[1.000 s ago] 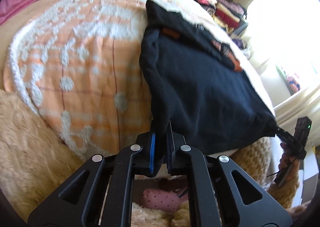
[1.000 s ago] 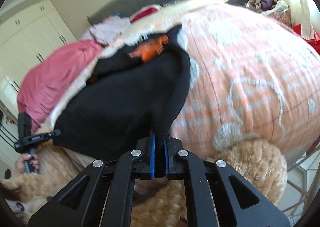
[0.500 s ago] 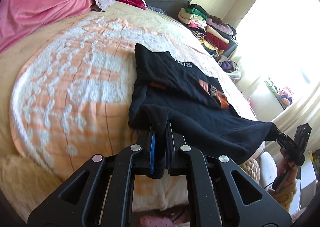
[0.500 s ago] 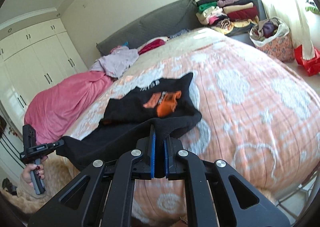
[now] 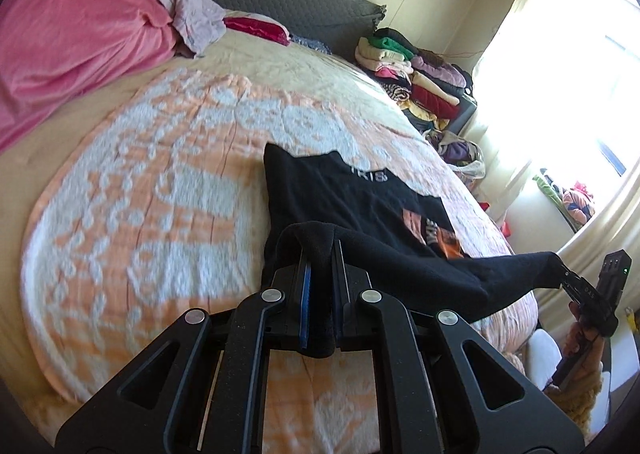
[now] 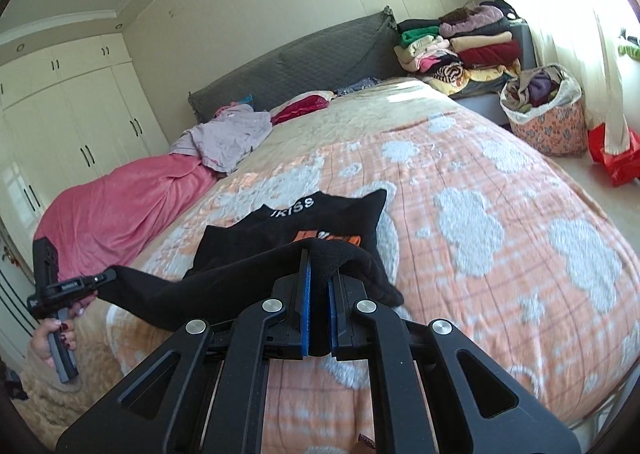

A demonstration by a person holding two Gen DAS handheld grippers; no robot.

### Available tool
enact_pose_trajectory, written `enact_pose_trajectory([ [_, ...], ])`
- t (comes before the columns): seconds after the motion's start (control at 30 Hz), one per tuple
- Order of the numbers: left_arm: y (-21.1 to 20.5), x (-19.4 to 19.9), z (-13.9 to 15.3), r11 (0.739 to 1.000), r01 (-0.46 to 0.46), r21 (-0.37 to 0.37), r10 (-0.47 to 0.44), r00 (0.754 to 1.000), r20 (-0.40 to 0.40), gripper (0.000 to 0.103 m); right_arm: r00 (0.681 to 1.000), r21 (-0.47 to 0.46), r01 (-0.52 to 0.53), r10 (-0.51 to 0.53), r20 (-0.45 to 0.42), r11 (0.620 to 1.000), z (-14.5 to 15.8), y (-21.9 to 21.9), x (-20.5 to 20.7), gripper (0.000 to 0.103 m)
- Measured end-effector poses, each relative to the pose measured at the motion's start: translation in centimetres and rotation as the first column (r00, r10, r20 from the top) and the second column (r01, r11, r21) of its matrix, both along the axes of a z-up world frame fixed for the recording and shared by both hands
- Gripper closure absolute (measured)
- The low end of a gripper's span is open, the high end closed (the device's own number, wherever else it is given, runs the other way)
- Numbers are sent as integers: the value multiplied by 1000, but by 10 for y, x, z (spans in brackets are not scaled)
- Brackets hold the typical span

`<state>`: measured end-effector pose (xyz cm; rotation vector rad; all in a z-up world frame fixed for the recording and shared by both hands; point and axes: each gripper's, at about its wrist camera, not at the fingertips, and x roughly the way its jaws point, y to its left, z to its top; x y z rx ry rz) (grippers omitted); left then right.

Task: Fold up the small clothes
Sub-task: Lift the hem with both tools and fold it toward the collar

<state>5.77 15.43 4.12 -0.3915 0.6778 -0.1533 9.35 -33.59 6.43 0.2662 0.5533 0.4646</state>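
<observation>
Both grippers, left (image 5: pixel 319 294) and right (image 6: pixel 319 306), clamp the black T-shirt (image 6: pixel 320 222) hem corners; soft, light, sags between.

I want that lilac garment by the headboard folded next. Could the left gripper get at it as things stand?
Probably not yet. The left gripper is shut on the black shirt, as is the right gripper. The lilac garment lies uncovered far up the bed, atop the pink blanket; release first.

Shirt (image 5: pixel 360 194): matt black knit cloth. Blanket (image 5: pixel 160 214): nubby peach-white textile. Headboard (image 6: pixel 320 54): grey quilted fabric. Grippers (image 5: pixel 320 286): matt black plastic, shiny metal bolts.
</observation>
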Motion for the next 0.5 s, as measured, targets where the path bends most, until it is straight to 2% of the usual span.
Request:
enact_pose_trajectory([
  [0.27,3,30,15,1000,-15,2,15,999,28,100,1000,-23,5,-5,10,1000,12,6,35,97],
  [0.5,7,61,14,999,-35,1,35,999,14,100,1000,-61,2,-1,19,998,23,17,67,97],
])
